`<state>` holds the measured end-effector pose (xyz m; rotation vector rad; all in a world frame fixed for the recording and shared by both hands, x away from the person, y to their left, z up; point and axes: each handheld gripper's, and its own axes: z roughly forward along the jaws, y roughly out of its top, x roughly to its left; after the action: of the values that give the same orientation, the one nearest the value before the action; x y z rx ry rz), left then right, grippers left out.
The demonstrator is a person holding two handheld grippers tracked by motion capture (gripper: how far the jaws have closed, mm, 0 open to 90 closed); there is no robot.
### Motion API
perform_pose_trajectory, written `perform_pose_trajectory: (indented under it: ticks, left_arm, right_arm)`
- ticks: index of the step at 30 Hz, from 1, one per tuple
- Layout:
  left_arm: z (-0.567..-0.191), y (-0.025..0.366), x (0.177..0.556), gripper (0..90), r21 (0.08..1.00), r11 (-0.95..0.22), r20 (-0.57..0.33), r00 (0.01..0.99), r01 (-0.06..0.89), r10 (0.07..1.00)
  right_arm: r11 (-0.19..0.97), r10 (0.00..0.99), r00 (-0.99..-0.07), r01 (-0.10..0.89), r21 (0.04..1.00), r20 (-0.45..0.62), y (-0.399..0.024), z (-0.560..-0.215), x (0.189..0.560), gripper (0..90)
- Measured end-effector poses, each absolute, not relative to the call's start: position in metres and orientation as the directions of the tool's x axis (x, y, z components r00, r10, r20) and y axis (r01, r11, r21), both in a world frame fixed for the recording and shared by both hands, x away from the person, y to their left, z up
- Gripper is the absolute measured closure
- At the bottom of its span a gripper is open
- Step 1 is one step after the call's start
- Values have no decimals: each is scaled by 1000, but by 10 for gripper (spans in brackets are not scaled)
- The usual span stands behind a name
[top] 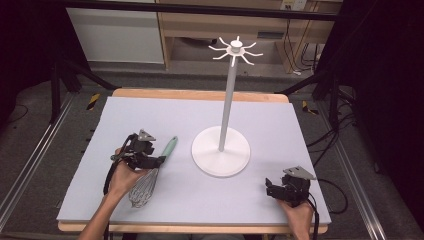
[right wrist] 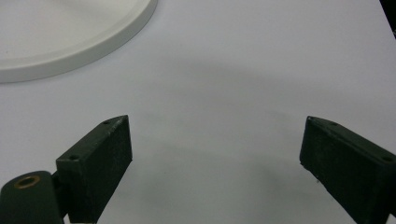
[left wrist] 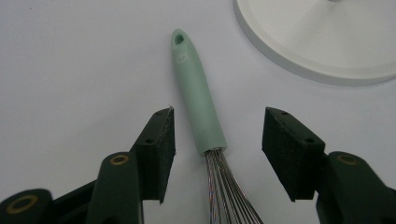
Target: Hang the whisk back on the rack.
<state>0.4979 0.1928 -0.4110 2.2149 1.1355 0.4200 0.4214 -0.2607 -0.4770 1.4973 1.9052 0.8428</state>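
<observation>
A whisk with a mint-green handle (top: 168,148) (left wrist: 196,98) and a wire head (top: 143,190) lies on the pale mat, left of a white stand. My left gripper (top: 150,155) (left wrist: 217,149) is open just above it, its jaws standing either side of the handle's lower end without touching. The white stand has a round base (top: 220,151) (left wrist: 322,42) (right wrist: 60,32), a tall pole (top: 228,100) and several hooks at its top (top: 236,49). My right gripper (top: 280,189) (right wrist: 215,163) is open near the mat's front right corner, with bare mat between its jaws.
The grey-blue mat (top: 150,115) covers a wooden table (top: 200,94). Wooden shelving (top: 210,25) stands behind the table. Black frame legs and cables (top: 330,130) lie on the floor at both sides.
</observation>
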Motion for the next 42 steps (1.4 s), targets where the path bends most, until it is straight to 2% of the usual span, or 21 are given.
perform_pose_trajectory:
  ticks: [28, 42]
  left_arm:
    - [-437, 180, 520, 539, 532, -494, -6, 587, 688, 810]
    - [-445, 180, 527, 623, 489, -486, -23, 567, 725, 823]
  right_arm:
    - [174, 975, -217, 625, 761, -45, -260, -477, 422, 98]
    - [172, 975, -220, 630, 757, -39, -259, -478, 422, 97]
